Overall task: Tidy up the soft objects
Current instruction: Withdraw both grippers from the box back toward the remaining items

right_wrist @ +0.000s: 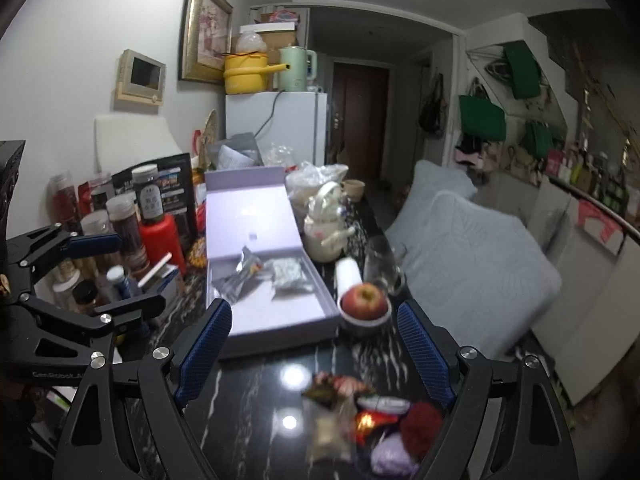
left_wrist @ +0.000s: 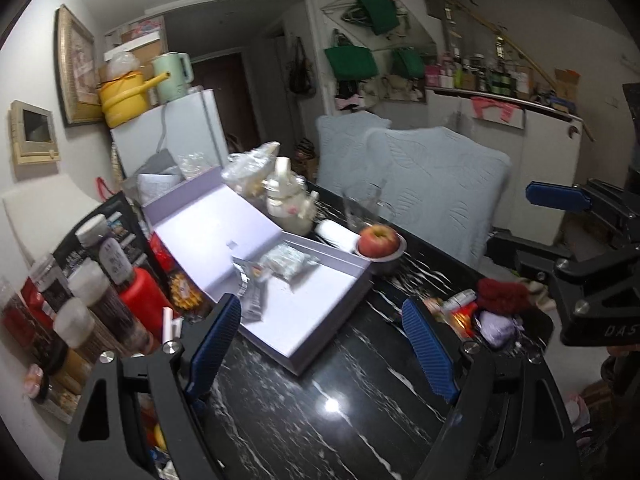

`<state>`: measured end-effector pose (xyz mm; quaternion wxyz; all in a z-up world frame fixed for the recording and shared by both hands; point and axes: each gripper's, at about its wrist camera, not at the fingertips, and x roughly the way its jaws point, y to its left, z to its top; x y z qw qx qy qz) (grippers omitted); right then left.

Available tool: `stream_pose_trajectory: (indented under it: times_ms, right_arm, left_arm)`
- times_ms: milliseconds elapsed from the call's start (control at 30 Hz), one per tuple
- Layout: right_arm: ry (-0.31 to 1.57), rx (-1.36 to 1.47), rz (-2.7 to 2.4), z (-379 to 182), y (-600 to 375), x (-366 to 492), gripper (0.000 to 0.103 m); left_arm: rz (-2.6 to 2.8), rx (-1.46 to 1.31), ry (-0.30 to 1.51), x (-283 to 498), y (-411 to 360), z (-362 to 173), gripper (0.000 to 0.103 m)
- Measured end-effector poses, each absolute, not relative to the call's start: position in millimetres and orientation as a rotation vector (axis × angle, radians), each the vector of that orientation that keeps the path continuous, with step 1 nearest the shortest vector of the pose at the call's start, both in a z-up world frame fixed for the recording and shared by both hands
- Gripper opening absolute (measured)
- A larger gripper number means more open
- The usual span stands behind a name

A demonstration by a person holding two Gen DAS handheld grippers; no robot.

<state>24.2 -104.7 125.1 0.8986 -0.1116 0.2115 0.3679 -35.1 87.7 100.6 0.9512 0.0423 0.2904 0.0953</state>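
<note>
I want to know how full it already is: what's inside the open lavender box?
The lavender box holds two packets: a crinkled silver one and a clear one with pale contents. Anything beneath them is hidden.

A loose heap of small soft things lies on the black white-veined marble tabletop (right_wrist: 256, 400) near its front edge. In it, a dark red fuzzy pom-pom (right_wrist: 420, 420) sits just beside a pale lilac crinkled soft bundle (right_wrist: 390, 456), with a shiny red-orange foil-wrapped piece (right_wrist: 370, 420), a white packet (right_wrist: 382, 402) and a blurred beige sachet (right_wrist: 326, 436), perhaps fabric. Further back, an open lavender cardboard gift box (right_wrist: 280, 316) lies flat, lid upright; inside rest a silver foil pouch (right_wrist: 240, 276) and a clear crinkly packet (right_wrist: 288, 274), touching.
</note>
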Motion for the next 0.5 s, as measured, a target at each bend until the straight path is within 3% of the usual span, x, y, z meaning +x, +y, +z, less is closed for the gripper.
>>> stream_pose_trajectory:
  times_ms: [500]
  right_arm:
    - [0.538,-0.182,0.621,66.5,-171.7,-26.1,0.086]
  left_arm:
    - [-0.028,0.108,0.634,-50.4,24.7,59.2,0.083]
